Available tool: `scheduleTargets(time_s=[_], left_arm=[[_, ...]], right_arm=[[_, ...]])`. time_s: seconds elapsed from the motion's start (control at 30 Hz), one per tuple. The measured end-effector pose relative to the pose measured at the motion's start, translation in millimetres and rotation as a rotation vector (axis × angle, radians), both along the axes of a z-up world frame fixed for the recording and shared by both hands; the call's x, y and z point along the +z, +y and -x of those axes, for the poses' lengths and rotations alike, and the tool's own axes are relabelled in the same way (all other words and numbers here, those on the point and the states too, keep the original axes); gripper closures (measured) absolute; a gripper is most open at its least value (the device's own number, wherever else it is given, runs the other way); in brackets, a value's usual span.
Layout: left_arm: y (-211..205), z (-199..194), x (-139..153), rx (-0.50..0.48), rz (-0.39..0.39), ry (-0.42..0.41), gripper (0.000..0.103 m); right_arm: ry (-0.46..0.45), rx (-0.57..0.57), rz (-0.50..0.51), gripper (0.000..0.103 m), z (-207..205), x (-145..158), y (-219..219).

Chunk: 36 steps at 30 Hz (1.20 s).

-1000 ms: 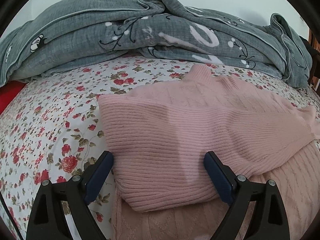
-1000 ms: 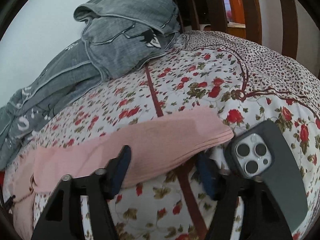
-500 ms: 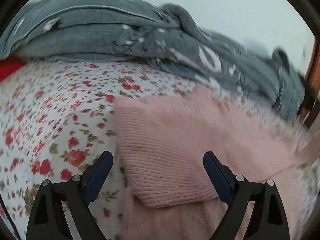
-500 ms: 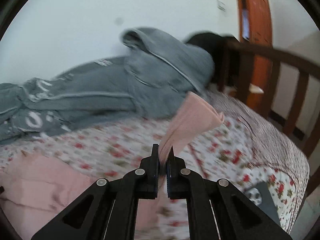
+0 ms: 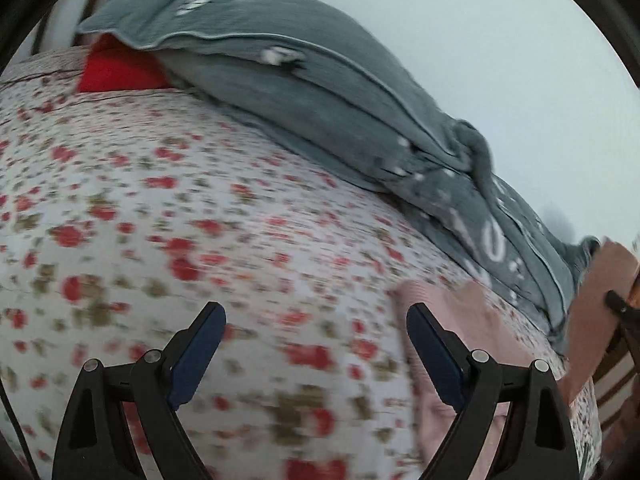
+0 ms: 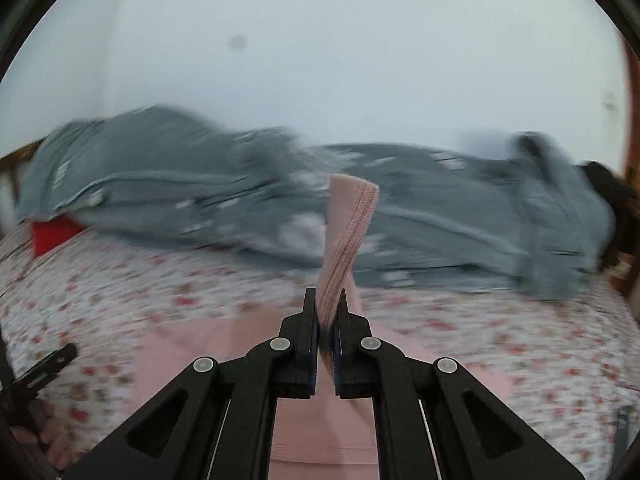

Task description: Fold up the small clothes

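Note:
A pink ribbed sweater (image 6: 320,408) lies on the floral bedsheet (image 6: 120,292). My right gripper (image 6: 326,320) is shut on the sweater's sleeve cuff (image 6: 348,220), which stands up between the fingers above the sweater body. My left gripper (image 5: 316,348) is open and empty over the floral sheet (image 5: 200,220), with the sweater (image 5: 472,320) at its right finger and beyond. The lifted sleeve (image 5: 600,292) and part of the right gripper show at the far right of the left wrist view. Both views are motion-blurred.
A rumpled grey quilt (image 6: 240,200) lies along the wall at the back of the bed; it also shows in the left wrist view (image 5: 320,92). A red cushion (image 5: 120,72) sits under its left end. A wooden bed frame (image 6: 630,208) is at the right.
My right gripper has lifted the held sleeve and swung left over the sweater body. My left gripper has swung left off the sweater and stayed open.

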State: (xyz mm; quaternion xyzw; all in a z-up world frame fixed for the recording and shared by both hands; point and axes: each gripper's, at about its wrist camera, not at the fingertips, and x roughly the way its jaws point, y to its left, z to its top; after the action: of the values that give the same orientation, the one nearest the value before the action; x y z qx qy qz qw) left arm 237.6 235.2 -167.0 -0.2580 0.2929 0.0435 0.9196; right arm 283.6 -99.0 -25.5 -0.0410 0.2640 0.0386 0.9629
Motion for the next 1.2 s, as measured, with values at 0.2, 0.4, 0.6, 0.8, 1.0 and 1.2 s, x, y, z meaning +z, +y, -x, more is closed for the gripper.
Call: scheduleTargets(time_s=[0.2, 0.4, 0.6, 0.8, 1.0, 1.2], left_arm=[[23.5, 4.7, -3.2, 0.045, -0.055, 0.027, 0.011], [5.5, 2.3, 2.1, -0.013, -0.076, 0.013, 0.011], [-48.3, -17.1, 3.8, -0.219, -0.042, 0.018, 0.011], [-96.4, -44.7, -5.3, -0.305, 0.006, 0.095, 0.034], [-107.3, -49.4, -13.6, -0.256, 0.083, 0.109, 0.077], [-109.5, -39.6, -4.0, -0.261, 0.076, 0.058, 0.096]], right_arm=[[0.198, 0.182, -0.005, 0.095, -26.5, -83.5, 112.6], [0.283, 0.29, -0.014, 0.065, -21.2, -116.6, 120.0], [0.124, 0.152, -0.08, 0.048, 7.7, -72.1, 6.3], [0.15, -0.106, -0.03, 0.046, 15.1, -83.8, -116.3], [0.336, -0.175, -0.131, 0.046, 3.5, -142.2, -181.7], [0.318, -0.099, -0.204, 0.081, 3.5, -147.7, -182.1]])
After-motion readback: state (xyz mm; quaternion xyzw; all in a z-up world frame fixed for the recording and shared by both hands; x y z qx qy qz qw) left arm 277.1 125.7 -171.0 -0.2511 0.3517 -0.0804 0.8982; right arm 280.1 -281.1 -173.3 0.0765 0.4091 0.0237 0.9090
